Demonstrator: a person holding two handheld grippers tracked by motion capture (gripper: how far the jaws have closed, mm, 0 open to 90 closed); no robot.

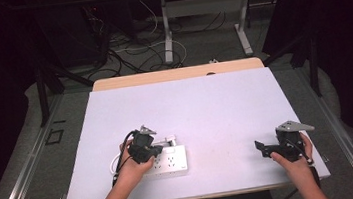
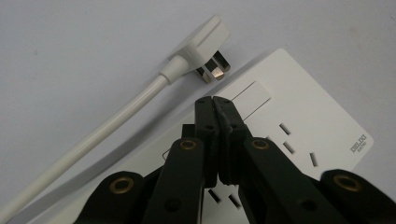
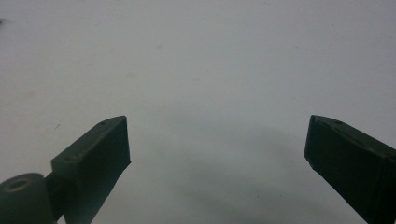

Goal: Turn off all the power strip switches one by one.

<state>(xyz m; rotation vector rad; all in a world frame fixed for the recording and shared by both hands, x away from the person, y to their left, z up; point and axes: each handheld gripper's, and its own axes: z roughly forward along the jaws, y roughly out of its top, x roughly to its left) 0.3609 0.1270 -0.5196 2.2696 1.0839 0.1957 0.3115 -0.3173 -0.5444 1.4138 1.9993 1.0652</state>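
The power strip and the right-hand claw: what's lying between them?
Nothing: the high view shows bare white table between the power strip and the right claw.

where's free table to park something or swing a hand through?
Free: the whole far half of the white table, and the stretch between the power strip and the right gripper. Crowded: near-left, where the left gripper hangs shut over the strip, with the white plug and its cord beside it.
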